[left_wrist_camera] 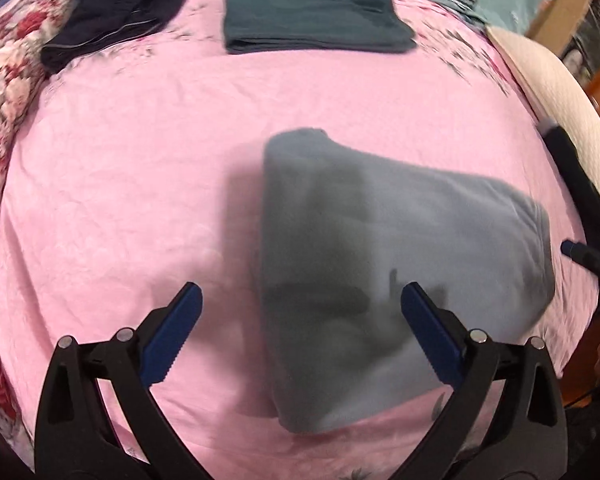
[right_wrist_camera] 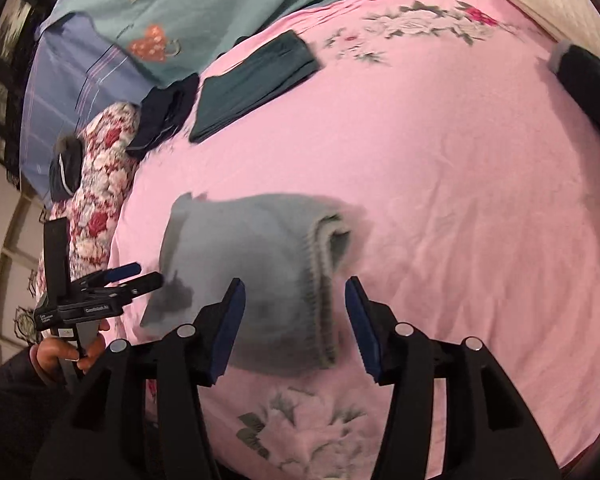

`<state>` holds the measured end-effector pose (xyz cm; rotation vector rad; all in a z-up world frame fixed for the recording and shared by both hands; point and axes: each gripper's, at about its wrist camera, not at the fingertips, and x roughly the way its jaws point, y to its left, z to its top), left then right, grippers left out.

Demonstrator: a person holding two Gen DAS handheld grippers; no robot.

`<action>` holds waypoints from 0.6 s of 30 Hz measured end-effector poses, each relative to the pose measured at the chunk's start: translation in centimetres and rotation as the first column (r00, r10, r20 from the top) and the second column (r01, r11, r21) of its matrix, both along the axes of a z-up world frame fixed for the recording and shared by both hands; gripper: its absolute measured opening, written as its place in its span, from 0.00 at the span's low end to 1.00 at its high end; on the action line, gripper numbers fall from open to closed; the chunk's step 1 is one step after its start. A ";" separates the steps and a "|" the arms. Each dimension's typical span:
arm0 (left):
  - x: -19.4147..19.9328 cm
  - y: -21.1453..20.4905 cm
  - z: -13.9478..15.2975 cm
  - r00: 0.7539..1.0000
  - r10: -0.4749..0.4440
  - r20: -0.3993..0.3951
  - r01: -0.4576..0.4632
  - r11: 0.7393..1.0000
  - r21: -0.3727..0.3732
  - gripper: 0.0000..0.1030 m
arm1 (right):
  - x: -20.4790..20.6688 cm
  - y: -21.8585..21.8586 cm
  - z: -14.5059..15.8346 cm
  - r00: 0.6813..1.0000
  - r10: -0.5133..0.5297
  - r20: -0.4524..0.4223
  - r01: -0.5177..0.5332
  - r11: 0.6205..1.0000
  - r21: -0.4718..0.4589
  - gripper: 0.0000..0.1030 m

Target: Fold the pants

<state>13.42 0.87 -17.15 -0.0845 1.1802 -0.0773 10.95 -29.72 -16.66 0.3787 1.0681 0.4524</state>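
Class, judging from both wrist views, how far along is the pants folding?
Done: the grey pants lie folded compactly on the pink sheet; two dark folded garments sit beyond. In hand: nothing; left gripper and right gripper open. Left: perhaps stacking.

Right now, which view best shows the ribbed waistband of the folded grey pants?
The right wrist view. There the folded grey pants turn their ribbed waistband toward the camera, with the rolled layers visible between the open right claw fingers. The left wrist view shows only the blurred, smooth top of the bundle, shadowed, with no ribbing discernible.
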 end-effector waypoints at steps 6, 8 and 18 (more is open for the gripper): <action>0.5 1.0 1.1 0.993 0.114 -0.009 -0.114 0.993 0.016 0.98 | 3.0 -0.7 -1.6 1.000 0.020 -0.020 -0.020 1.000 -0.013 0.51; -0.2 1.1 1.2 0.992 0.123 -0.017 -0.122 0.992 0.043 0.98 | 3.9 -0.5 -2.2 0.999 0.044 -0.020 -0.045 0.999 -0.018 0.51; -1.2 -0.4 1.2 0.991 0.117 -0.063 -0.108 0.987 0.122 0.98 | 6.4 1.0 -4.3 0.987 0.153 -0.048 -0.147 0.983 0.111 0.49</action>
